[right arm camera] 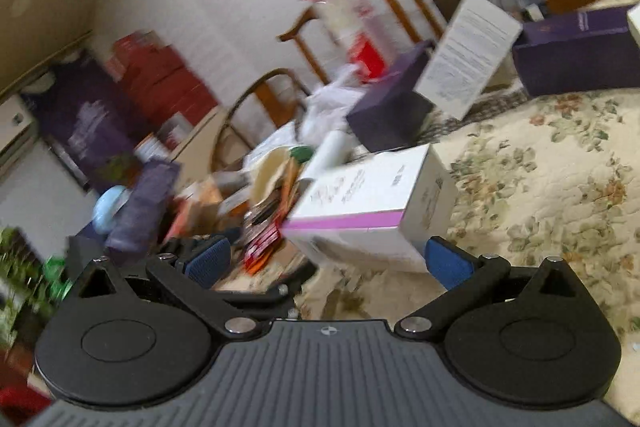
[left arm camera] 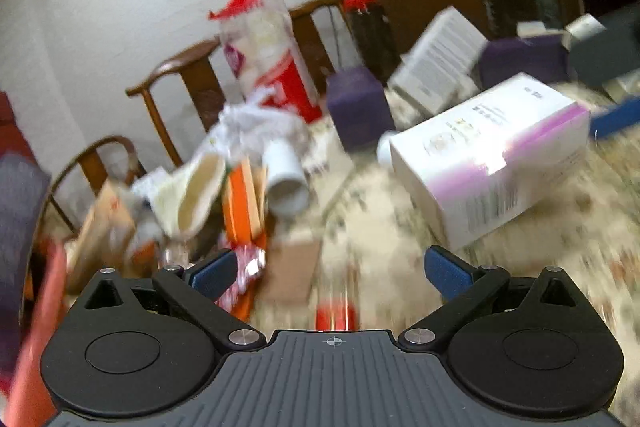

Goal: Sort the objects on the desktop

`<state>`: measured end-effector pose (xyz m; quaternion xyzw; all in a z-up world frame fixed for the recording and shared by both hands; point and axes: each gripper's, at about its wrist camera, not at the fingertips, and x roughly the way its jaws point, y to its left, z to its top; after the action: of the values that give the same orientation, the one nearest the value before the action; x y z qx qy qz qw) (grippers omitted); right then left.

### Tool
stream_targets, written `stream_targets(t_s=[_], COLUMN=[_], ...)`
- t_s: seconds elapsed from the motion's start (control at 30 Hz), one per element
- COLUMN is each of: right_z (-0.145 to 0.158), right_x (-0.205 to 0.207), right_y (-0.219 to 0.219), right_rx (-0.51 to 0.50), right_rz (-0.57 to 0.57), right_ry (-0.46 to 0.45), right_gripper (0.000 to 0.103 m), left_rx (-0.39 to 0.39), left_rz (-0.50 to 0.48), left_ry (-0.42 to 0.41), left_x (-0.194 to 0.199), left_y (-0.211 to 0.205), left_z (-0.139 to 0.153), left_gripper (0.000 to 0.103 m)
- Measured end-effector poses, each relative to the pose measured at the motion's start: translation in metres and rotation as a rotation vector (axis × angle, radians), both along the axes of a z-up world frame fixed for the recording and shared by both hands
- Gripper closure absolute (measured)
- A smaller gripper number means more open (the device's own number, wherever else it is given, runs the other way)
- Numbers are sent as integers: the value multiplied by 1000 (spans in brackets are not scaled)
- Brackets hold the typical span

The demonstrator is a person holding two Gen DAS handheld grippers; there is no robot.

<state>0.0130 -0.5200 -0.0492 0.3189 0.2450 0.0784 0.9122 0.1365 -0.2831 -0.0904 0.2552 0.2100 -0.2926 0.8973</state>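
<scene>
Both views are motion-blurred. A white box with a purple stripe (left arm camera: 492,155) lies on the floral tablecloth (left arm camera: 380,227); it also shows in the right wrist view (right arm camera: 372,199). My left gripper (left arm camera: 330,273) is open and empty, above the cloth near a small red item (left arm camera: 335,315). My right gripper (right arm camera: 330,263) is open and empty, just in front of the white box. A heap of packets, a white cup (left arm camera: 286,183) and crumpled paper (left arm camera: 256,123) lies to the left.
Dark purple boxes (left arm camera: 358,111) (right arm camera: 580,47), a leaning white box (left arm camera: 438,57), a red-capped snack tube (left arm camera: 272,51) and dark bottles (left arm camera: 370,31) stand at the back. Wooden chairs (left arm camera: 188,83) line the table's left edge. Bare floral cloth (right arm camera: 552,187) lies to the right.
</scene>
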Motion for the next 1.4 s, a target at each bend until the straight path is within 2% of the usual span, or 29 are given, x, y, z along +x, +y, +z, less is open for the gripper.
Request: stream_targets(t_s=[0.1, 0.2, 0.3, 0.4, 0.57, 0.67, 0.77, 0.83, 0.9, 1.07, 1.23, 1.33, 1.4], right_z=[1, -9, -24, -33, -40, -40, -41, -44, -46, -44, -45, -43, -42], right_x=[-6, -4, -3, 6, 22, 26, 26, 27, 28, 29, 31, 37, 41], right_y=[-7, -15, -23, -23, -11, -3, -5, -10, -12, -11, -14, -10, -7], right_rx=[-61, -50, 53, 112, 96, 9, -27, -8, 2, -6, -2, -6, -2], right_rz=[-56, -67, -91, -108, -114, -152, -156, -148, -141, -146, -124, -124, -110], right_ry=[30, 95, 111, 120, 147, 142, 132, 132, 125, 124, 127, 136, 136], right_gripper=[0, 0, 0, 0, 0, 0, 11, 17, 17, 17, 18, 17, 17], left_rx=[16, -10, -79, -67, -16, 10, 40, 27, 7, 25, -19, -34, -6], left_rz=[17, 5, -25, -26, -60, -72, -101, -127, -139, -162, -237, -291, -283], left_ry=[-27, -20, 44, 45, 48, 13, -39, -47, -39, -34, -25, 24, 13], left_x=[-5, -5, 2, 9, 11, 6, -3, -7, -6, -7, -16, -20, -20], left_y=[17, 28, 26, 5, -24, -29, -22, -14, -10, -11, 10, 3, -9], left_z=[-3, 1, 6, 3, -6, -7, -5, -1, 3, 6, 17, 17, 10], left_gripper=[0, 0, 0, 0, 0, 0, 0, 0, 0, 0, 0, 0, 0])
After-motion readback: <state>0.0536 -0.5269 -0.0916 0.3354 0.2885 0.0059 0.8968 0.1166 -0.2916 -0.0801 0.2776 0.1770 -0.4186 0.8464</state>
